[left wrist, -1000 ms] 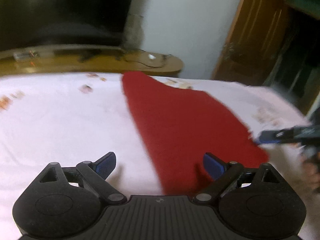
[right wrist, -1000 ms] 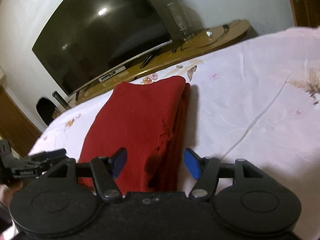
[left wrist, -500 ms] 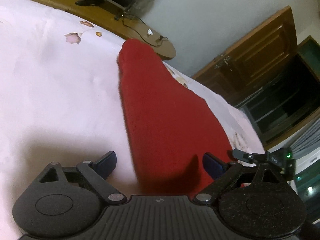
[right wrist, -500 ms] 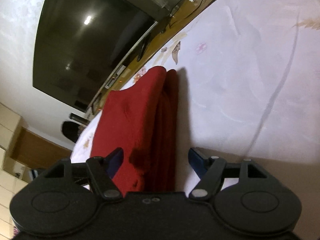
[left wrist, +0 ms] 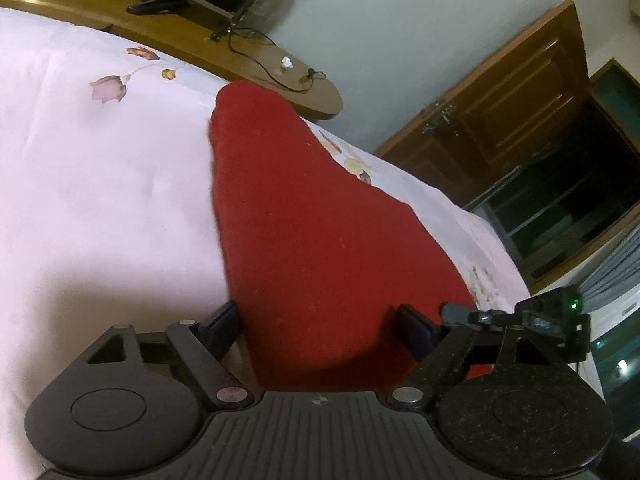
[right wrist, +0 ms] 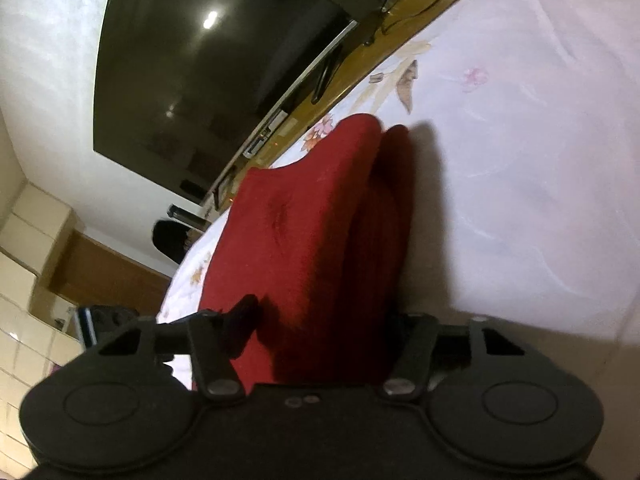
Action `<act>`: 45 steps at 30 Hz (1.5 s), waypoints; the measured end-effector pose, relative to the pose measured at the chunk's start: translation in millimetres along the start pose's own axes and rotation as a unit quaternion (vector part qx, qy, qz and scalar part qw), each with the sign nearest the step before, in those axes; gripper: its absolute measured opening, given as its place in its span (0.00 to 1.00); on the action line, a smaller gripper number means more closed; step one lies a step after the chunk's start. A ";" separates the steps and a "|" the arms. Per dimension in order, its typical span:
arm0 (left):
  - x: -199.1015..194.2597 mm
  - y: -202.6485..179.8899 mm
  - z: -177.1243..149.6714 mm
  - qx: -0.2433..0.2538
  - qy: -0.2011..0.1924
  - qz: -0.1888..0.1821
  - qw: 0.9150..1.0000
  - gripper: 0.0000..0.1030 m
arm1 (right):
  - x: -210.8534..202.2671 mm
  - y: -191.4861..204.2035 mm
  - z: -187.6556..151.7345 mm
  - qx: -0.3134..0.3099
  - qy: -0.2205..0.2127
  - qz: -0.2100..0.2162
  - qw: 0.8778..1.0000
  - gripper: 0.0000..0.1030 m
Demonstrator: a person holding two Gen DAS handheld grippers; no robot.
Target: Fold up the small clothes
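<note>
left gripper [left wrist: 320, 326]: closing around the near end of the red cloth [left wrist: 312, 240] | right gripper [right wrist: 320, 320]: closing around its other corner | cloth: lying on the white sheet [left wrist: 100, 200]

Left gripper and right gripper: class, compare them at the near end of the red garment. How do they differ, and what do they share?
The left gripper straddles the flat single-layer side of the red garment, its blue fingers spread wide; the right gripper straddles the thicker bunched fold, its jaws set narrower. The left gripper's pads show clearly; the right gripper's are partly buried in cloth. Both are closing around the garment's near edge on the floral bedsheet.
</note>
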State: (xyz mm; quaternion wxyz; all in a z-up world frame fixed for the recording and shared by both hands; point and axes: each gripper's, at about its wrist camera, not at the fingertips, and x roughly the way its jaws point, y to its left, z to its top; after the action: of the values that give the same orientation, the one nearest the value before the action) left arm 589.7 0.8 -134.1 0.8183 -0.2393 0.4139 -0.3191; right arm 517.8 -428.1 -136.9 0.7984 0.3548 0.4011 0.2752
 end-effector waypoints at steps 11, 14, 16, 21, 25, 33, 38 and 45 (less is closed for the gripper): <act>11.9 -5.3 7.4 0.016 0.003 0.013 1.000 0.63 | 5.7 3.7 -1.9 -0.020 -0.009 -0.017 1.000 0.45; 13.3 -7.3 7.3 0.021 0.006 0.011 1.000 0.65 | 4.2 3.6 -2.4 -0.022 -0.008 -0.017 1.000 0.44; 14.0 -9.6 6.3 0.026 0.004 0.013 1.000 0.65 | 6.1 5.2 -2.0 -0.023 -0.009 -0.017 1.000 0.44; 13.8 -8.2 3.7 0.024 -0.005 0.014 1.000 0.57 | 7.5 4.7 -3.2 -0.026 -0.013 -0.015 0.999 0.43; 12.8 -10.9 3.9 0.027 -0.004 0.022 0.999 0.55 | 8.3 7.9 -3.8 -0.031 -0.013 -0.018 0.999 0.44; 11.9 -12.0 2.3 0.026 -0.010 0.023 0.999 0.52 | 8.8 7.7 -4.0 -0.031 -0.016 -0.018 0.999 0.44; 6.8 -15.0 1.8 0.037 -0.016 0.022 0.999 0.45 | 7.6 9.8 -5.3 -0.029 -0.019 -0.022 0.999 0.43; -2.9 -17.3 2.7 0.033 -0.028 0.000 0.999 0.40 | 1.6 26.7 -5.1 -0.042 -0.036 -0.024 0.998 0.37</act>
State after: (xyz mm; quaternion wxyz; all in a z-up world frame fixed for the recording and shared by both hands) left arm 585.0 -8.6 -119.8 0.8372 -0.2207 0.3800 -0.3256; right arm 510.3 -409.3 -118.8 0.8330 0.3209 0.3686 0.2593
